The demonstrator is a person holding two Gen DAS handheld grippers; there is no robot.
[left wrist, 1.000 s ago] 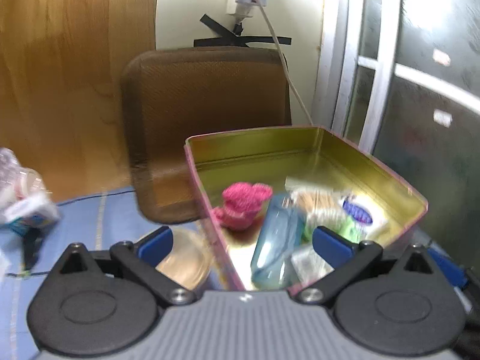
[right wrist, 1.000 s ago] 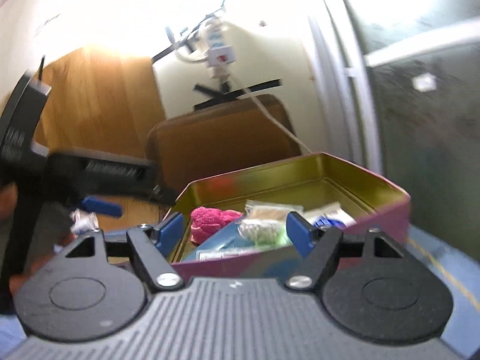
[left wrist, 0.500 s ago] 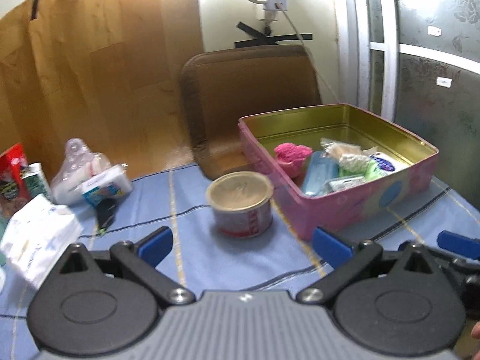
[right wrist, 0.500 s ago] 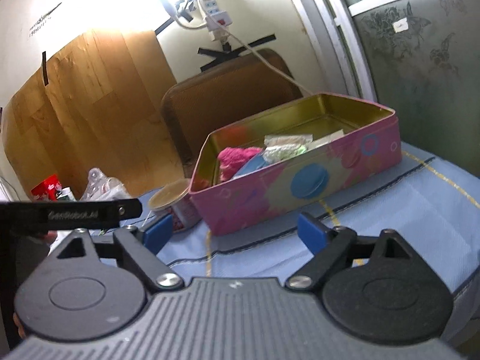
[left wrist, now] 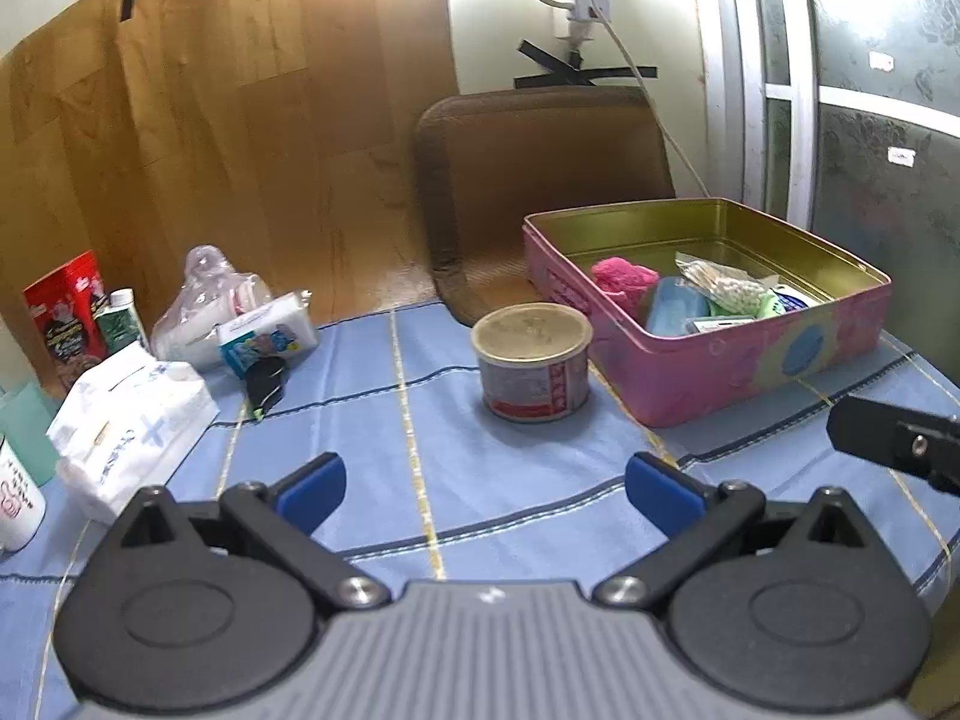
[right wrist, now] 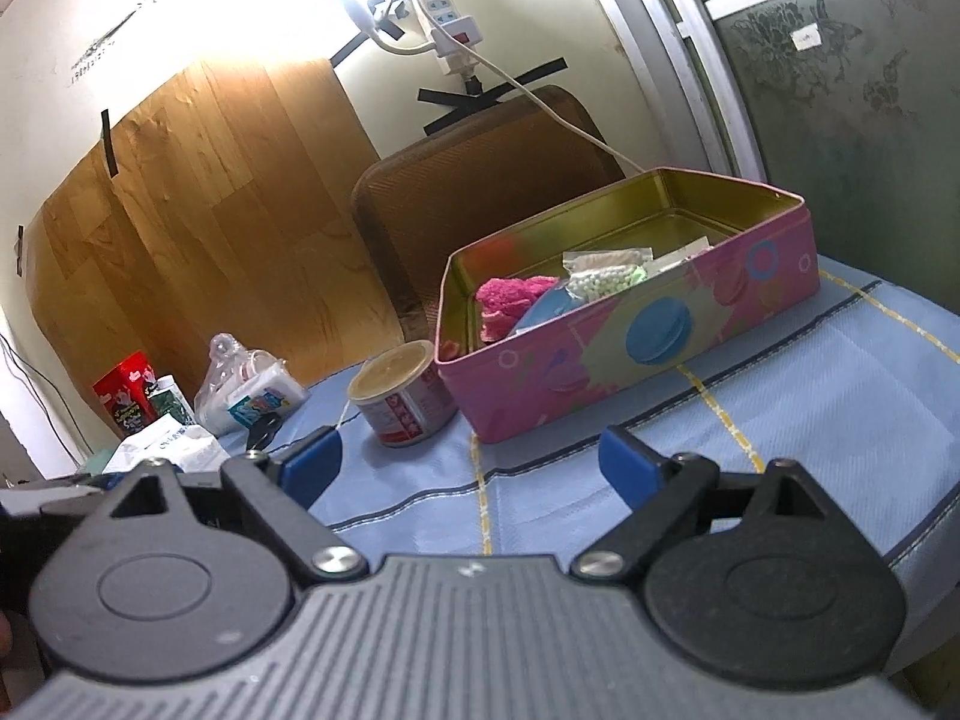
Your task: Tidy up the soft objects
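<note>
Grippers first: my left gripper [left wrist: 485, 492] and my right gripper [right wrist: 471, 459] both hang wide open over the blue checked tablecloth [left wrist: 384, 450], with nothing between the blue pads of either. Ahead and to the right of my left one sits the pink tin box [left wrist: 738, 354], and it already holds a pink fluffy item [left wrist: 621, 279], a pale blue pouch [left wrist: 675, 312] and a clear bag of small white-green beads [left wrist: 729, 288] — from my right gripper the same tin [right wrist: 630, 348] lies straight ahead, close. Just left of the tin stands a round can [left wrist: 531, 369] with a tan lid. Far off to my left lie a white tissue pack [left wrist: 129, 414], a clear plastic bag [left wrist: 204, 300] of soft things and a small wipes packet [left wrist: 267, 339].

I judge I am between placements — one load is in, the next not yet chosen. The next move calls for swinging my left gripper toward that pile, coming low over the tissue pack and closing gently, since it will squash.
</note>
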